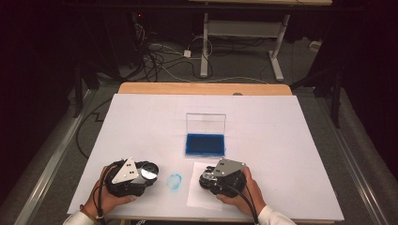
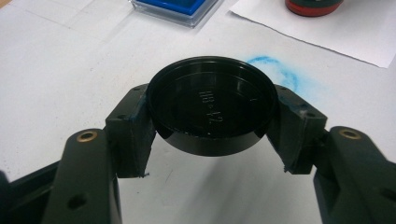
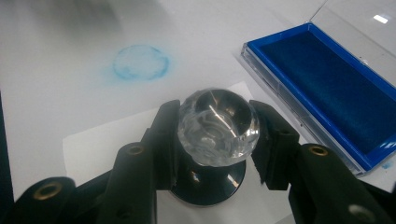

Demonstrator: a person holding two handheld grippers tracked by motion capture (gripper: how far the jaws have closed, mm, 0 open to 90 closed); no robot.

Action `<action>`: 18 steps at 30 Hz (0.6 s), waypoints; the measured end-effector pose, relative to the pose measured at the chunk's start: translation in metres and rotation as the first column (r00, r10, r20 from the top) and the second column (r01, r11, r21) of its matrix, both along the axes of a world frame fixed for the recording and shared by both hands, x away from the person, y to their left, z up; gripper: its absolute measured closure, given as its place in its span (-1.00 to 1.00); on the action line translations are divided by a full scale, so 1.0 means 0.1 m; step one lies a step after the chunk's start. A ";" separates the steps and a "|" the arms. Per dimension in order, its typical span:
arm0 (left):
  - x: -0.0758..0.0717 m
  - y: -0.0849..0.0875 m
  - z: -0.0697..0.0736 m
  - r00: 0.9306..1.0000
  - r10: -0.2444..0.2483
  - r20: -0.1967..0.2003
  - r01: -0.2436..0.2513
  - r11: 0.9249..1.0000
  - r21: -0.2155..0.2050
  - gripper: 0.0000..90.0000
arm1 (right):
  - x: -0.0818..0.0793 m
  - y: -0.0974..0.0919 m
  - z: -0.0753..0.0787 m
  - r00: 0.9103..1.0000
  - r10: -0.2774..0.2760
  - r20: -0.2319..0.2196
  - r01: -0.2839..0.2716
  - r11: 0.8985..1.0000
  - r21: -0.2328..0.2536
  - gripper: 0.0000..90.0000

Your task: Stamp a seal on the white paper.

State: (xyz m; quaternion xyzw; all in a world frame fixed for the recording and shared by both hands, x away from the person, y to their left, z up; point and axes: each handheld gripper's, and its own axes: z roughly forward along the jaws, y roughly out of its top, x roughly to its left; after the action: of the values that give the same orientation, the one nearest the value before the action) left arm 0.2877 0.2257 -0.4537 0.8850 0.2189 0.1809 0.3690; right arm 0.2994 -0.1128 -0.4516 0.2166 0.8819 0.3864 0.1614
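High view: your left gripper (image 1: 141, 176) clamps black round cap (image 2: 212, 105); your right gripper (image 1: 213, 180) clamps stamp's clear knob (image 3: 218, 127) over paper sheet (image 1: 199, 194), near blue ink pad (image 1: 205, 144).

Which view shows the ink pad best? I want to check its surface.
The right gripper view: the ink pad lies close, its blue felt and clear lid plain. The high view shows the whole pad, small, lid upright. The left gripper view catches just a corner at the top edge.
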 end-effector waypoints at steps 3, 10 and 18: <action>0.00 0.00 0.00 1.000 -0.001 -0.001 0.001 1.000 0.000 -0.19 | 0.00 0.00 0.00 1.000 0.002 -0.002 -0.002 1.000 0.000 0.27; 0.01 0.00 0.01 1.000 0.001 0.004 -0.001 1.000 -0.001 -0.19 | 0.01 -0.01 0.02 1.000 -0.004 -0.012 0.004 1.000 0.001 0.27; 0.01 0.00 0.00 1.000 0.000 0.003 0.000 1.000 0.005 -0.19 | 0.03 -0.04 0.13 1.000 0.001 -0.013 -0.001 1.000 0.029 0.26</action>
State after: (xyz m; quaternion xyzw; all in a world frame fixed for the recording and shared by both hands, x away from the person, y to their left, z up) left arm 0.2890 0.2259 -0.4535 0.8855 0.2180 0.1830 0.3672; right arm 0.3021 -0.1172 -0.4388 0.2209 0.8774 0.3978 0.1522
